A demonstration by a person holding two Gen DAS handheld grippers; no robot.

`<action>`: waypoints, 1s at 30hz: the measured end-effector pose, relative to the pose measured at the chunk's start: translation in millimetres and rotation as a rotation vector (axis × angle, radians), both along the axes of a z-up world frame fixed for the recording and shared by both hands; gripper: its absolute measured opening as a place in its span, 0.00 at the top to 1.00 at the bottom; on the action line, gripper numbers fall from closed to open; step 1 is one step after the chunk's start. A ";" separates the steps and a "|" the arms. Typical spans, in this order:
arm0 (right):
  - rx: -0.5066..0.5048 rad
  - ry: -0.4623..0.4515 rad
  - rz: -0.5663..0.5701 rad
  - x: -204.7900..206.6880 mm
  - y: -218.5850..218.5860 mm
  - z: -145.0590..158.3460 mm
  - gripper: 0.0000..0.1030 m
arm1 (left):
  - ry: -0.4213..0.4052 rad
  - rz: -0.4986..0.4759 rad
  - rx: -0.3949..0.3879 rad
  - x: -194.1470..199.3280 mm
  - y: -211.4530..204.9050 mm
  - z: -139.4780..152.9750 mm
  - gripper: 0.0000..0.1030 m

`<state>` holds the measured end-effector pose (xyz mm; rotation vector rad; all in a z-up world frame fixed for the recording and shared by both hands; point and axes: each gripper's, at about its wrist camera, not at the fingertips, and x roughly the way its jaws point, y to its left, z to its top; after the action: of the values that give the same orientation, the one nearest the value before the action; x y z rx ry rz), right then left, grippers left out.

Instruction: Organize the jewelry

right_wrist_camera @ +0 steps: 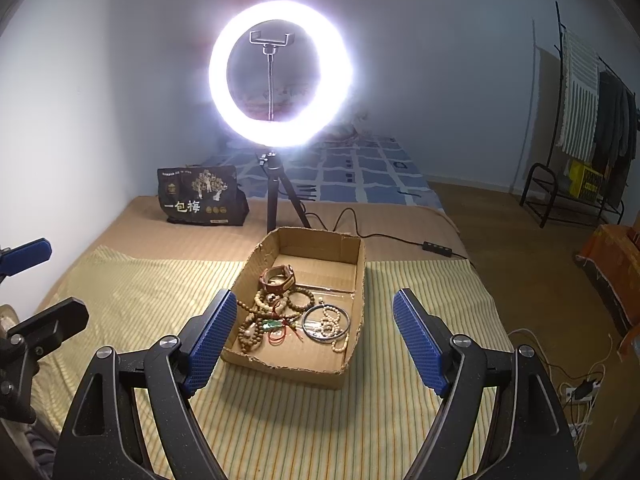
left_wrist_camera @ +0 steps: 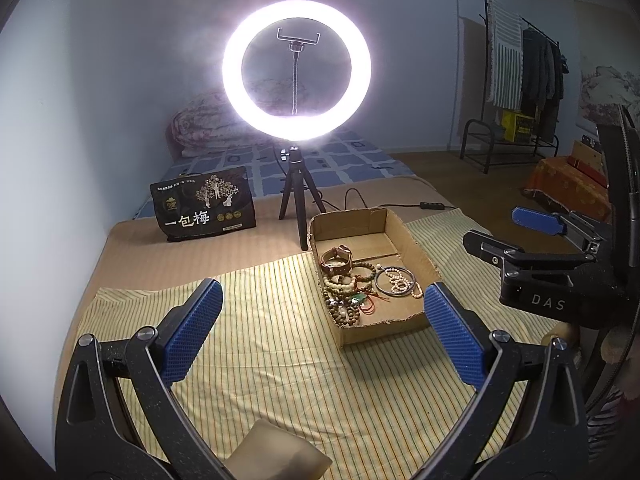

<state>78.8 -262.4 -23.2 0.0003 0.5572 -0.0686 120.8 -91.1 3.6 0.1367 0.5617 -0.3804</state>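
Observation:
An open cardboard box (left_wrist_camera: 404, 236) (right_wrist_camera: 358, 268) stands on the striped cloth. It holds a pile of wooden bead bracelets (left_wrist_camera: 344, 288) (right_wrist_camera: 260, 316), a brown leather watch (left_wrist_camera: 336, 260) (right_wrist_camera: 278, 276), a metal bangle (left_wrist_camera: 394, 280) (right_wrist_camera: 326, 320) and a pale bead string (right_wrist_camera: 334, 330). My left gripper (left_wrist_camera: 322, 316) is open and empty, just before the box's near left corner. My right gripper (right_wrist_camera: 314, 328) is open and empty, its fingers straddling the box's near end. The right gripper also shows at the right edge of the left wrist view (left_wrist_camera: 520, 236).
A lit ring light on a tripod (left_wrist_camera: 297, 68) (right_wrist_camera: 280, 72) stands right behind the box. A black snack bag (left_wrist_camera: 204, 210) (right_wrist_camera: 200, 196) stands at the back left. A power cable with a switch (right_wrist_camera: 438, 248) runs to the right. A clothes rack (left_wrist_camera: 516, 84) stands far right.

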 end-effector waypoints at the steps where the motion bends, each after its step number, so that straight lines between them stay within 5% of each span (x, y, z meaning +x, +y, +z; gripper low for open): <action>1: 0.000 0.000 0.000 -0.1 -0.1 0.0 0.22 | 0.000 0.000 0.000 0.0 0.2 -0.1 0.01; 30: -0.018 -0.007 -0.006 -1.4 -0.8 0.2 0.22 | 0.000 0.006 0.000 0.8 0.7 -1.2 0.01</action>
<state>77.4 -263.2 -23.0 -0.0149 0.5491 -0.0793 121.7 -90.4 2.4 0.1351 0.5617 -0.3744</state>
